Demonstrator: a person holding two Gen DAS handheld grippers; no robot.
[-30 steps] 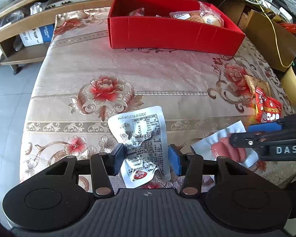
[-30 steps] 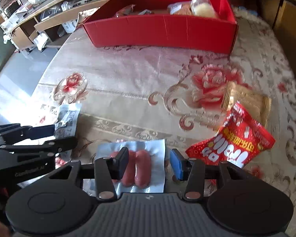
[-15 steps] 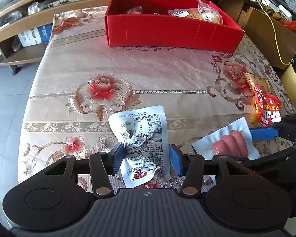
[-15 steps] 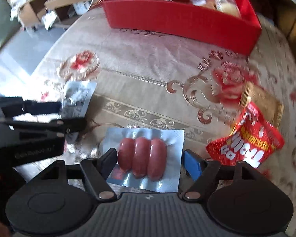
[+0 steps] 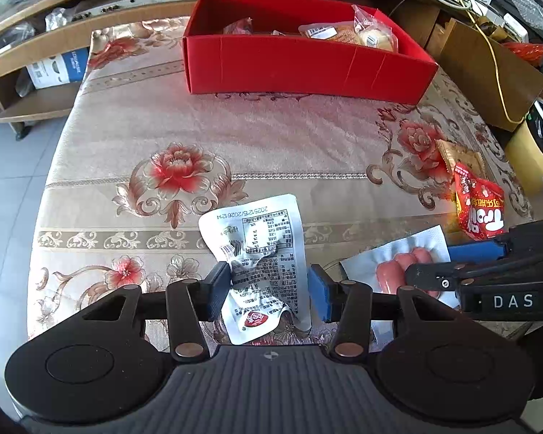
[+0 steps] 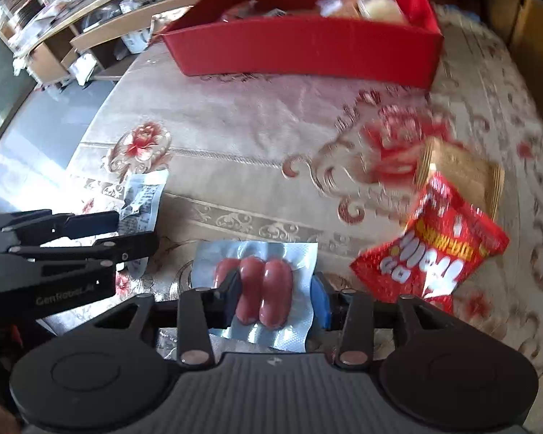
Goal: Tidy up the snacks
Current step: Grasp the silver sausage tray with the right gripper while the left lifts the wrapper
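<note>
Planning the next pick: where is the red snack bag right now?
The red snack bag lies on the tablecloth, right of the sausage pack and overlapping the gold packet behind it.

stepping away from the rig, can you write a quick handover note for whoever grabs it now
Left tool: open around the white packet, which lies on the tablecloth; whether a finger touches it is unclear.
Right tool: closed on the sausage pack; whether it has left the cloth is unclear.
Red box stands at the far side of the table, already holding a few wrapped snacks.
Still loose on the cloth at the right: red snack bag and gold packet behind it.
Left to do: box the sausage pack, the white packet, then those two.
</note>
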